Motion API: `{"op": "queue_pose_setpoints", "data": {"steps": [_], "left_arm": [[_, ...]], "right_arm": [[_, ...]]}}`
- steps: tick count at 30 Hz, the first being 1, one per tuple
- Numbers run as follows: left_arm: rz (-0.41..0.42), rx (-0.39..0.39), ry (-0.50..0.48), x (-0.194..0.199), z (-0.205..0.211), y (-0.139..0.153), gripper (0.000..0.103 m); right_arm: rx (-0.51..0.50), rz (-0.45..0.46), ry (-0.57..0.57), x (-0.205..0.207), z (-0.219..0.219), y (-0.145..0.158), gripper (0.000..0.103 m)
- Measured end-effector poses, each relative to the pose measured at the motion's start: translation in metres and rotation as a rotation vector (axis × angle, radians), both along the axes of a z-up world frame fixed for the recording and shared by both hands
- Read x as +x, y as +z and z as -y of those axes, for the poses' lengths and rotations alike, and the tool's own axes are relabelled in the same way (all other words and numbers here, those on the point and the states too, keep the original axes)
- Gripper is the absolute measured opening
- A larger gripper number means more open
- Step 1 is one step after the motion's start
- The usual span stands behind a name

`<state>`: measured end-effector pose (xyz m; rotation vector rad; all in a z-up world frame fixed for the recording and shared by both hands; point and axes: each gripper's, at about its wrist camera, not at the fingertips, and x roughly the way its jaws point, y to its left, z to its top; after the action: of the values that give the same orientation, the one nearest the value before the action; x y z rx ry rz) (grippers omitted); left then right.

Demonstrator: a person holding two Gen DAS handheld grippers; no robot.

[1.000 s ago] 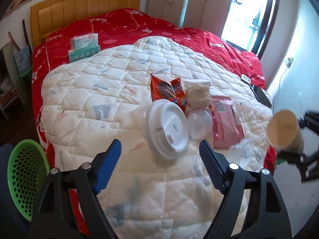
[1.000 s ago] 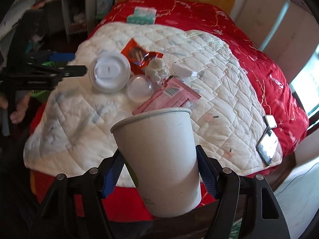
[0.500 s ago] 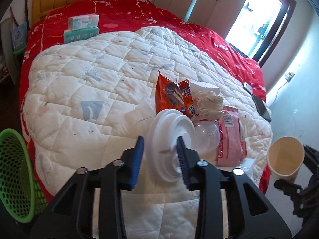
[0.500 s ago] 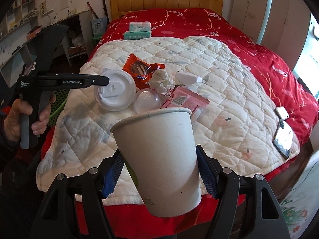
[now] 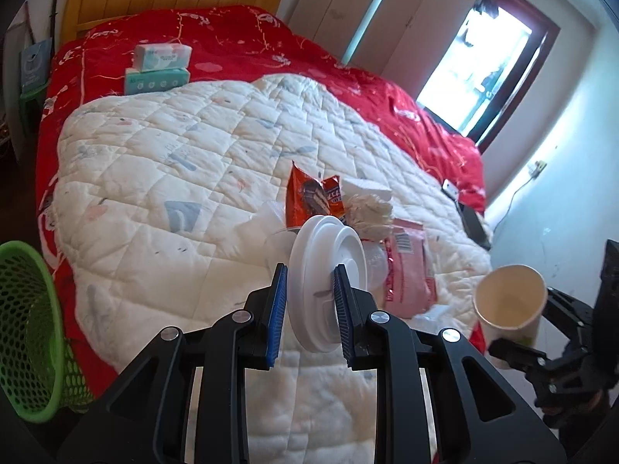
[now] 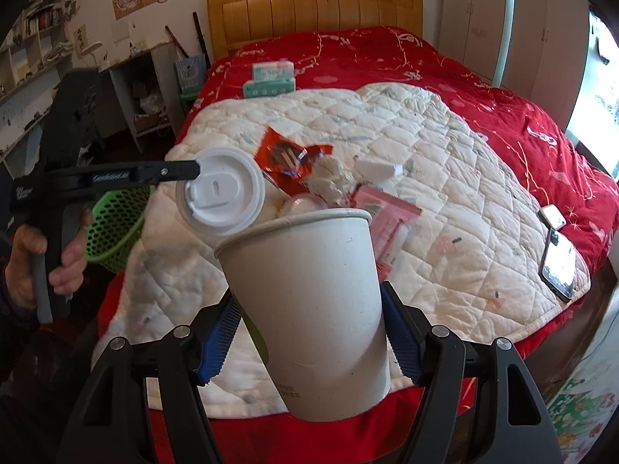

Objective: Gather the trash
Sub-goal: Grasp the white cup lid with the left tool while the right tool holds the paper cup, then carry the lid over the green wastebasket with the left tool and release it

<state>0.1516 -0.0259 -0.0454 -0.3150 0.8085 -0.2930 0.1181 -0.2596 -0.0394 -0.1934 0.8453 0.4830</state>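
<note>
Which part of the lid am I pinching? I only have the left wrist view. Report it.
Observer: The left gripper has just closed on the white lid at its rim; the top face with the sip slot faces the right camera.
Operator: Now tell me how the cup is held.
Observer: The right gripper clamps the paper cup by its side walls, mouth tilted away.
Operator: Check my grip on the handle.
Observer: A hand wraps the left gripper's handle, with the green basket behind it.
</note>
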Motion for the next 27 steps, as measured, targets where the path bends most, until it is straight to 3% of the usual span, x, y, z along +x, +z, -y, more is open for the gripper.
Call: {"op": "queue_pose_setpoints", "data": {"steps": [5,12,20,27], "left_arm": [[0.041,-0.017,0.073,-0.031,-0.037,0.018,0.023],[0.063,0.058,0.230,-0.069,-0.102,0.025,0.023],[0.011,0.177,0.435,-0.097,-0.185,0.005,0.023],[-0.066,0.210,0.546,-0.105,-0.242,-0.025,0.023]], "right_arm": [[0.035,0.019,0.020,-0.006,-0.021,0.011,0.067],[0.088,0.026,0.076,-0.012,-0.067,0.018,0.067],[0.135,0.009,0.141,-0.009,-0.129,0.018,0.067],[0.144,-0.011,0.210,-0.009,-0.182,0.016,0.067]]}}
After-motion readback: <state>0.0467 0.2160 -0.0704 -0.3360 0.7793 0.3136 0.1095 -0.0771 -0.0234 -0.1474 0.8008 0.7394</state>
